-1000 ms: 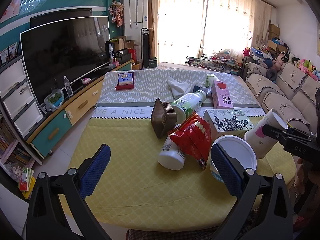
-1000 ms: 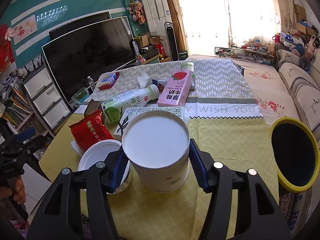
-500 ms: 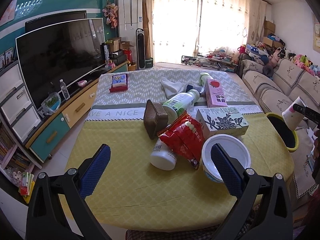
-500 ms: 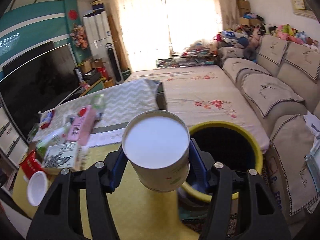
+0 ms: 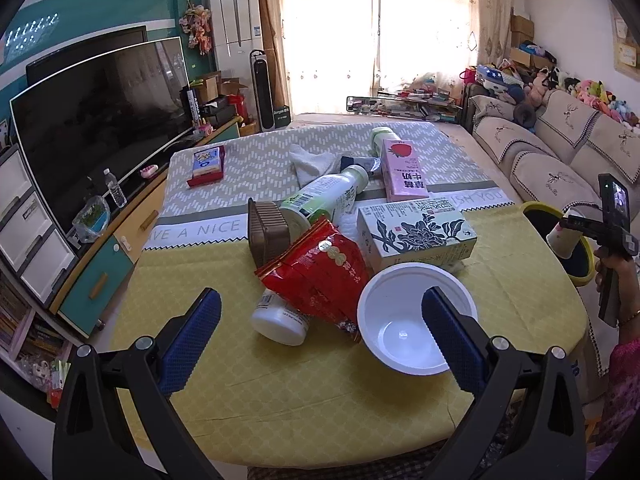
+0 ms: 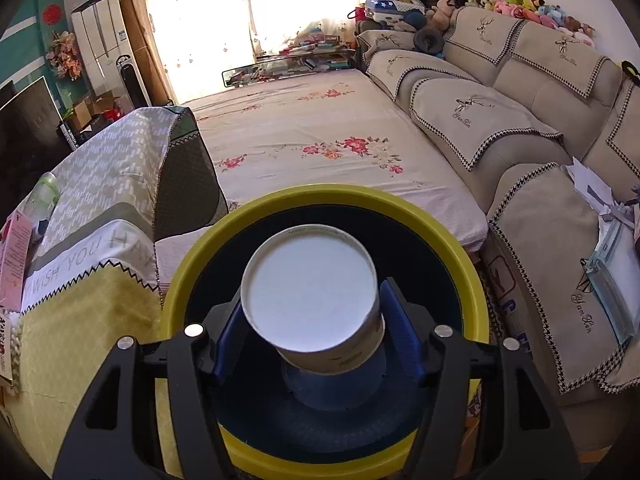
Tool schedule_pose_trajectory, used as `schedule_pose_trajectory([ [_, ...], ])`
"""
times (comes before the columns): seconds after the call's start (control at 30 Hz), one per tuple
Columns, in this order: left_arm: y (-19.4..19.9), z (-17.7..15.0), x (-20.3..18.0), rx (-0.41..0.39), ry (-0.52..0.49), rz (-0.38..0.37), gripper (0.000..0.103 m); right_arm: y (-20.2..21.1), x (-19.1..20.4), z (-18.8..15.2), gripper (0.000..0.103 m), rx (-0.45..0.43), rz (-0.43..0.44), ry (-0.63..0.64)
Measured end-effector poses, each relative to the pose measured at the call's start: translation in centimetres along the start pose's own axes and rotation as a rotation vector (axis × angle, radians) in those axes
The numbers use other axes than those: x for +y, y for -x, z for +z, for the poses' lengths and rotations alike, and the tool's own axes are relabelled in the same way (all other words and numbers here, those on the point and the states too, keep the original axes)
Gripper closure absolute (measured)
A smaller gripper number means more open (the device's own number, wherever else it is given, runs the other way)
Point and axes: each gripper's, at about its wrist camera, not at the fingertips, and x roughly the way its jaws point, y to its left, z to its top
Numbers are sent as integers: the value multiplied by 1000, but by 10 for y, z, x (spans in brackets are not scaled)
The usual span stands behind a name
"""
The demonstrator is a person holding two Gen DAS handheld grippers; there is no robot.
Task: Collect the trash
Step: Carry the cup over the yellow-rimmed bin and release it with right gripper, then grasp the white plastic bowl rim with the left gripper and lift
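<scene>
A large curved black television (image 5: 96, 120) stands on a long teal and wood cabinet (image 5: 120, 240) along the left wall, with a small clear water bottle (image 5: 113, 187) in front of it. A beige cushioned sofa (image 6: 520, 120) topped with colourful plush toys (image 6: 520, 0) lines the right wall beside a floral cream sheet (image 6: 312, 136). Sunlit pale curtains (image 5: 380, 28) cover the far window.

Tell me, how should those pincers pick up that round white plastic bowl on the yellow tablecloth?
Grip the round white plastic bowl by its thin rim, coming from above at the near edge, one finger inside and one outside. It sits upright and is wider than the left gripper opens.
</scene>
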Motion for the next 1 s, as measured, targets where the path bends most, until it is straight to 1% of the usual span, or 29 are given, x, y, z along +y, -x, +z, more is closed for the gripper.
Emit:
schedule_pose_trajectory([
  [0.13, -4, 1, -10, 11, -17, -12, 4, 10, 0, -2, 41, -32, 10, 4],
  [0.27, -8, -1, -17, 22, -28, -31, 4, 23, -1, -4, 41, -46, 31, 4],
  [0.33, -8, -3, -19, 24, -31, -44, 4, 33, 1, -7, 37, -62, 39, 5],
  [0.43, -8, -5, -22, 28, -32, -73, 4, 47, 3, -14, 36, -84, 57, 5],
  [0.5, -9, -6, -23, 38, -31, -93, 7, 55, 6, -18, 35, -89, 79, 7],
  [0.6, -15, -8, -25, 67, -24, -113, 16, 63, 10, -21, 35, -92, 103, 20],
  [0.67, -22, -10, -24, 97, -8, -131, 30, 65, 13, -22, 34, -94, 116, 27],
  [0.77, -34, -11, -24, 135, 17, -154, 42, 66, 19, -23, 34, -91, 128, 35],
  [0.8, -37, -11, -24, 140, 19, -155, 44, 65, 21, -23, 34, -89, 132, 36],
  [0.87, -43, -10, -26, 153, 18, -155, 55, 63, 23, -23, 34, -82, 139, 39],
  [0.9, -47, -10, -27, 164, 16, -158, 58, 62, 24, -25, 34, -79, 142, 40],
  [0.93, -51, -10, -28, 178, 15, -159, 65, 61, 25, -25, 34, -75, 143, 41],
  [0.97, -53, -11, -29, 189, 14, -158, 69, 60, 25, -25, 34, -71, 144, 42],
  [1.0, -56, -11, -30, 199, 13, -158, 70, 60, 25, -26, 34, -68, 147, 41],
])
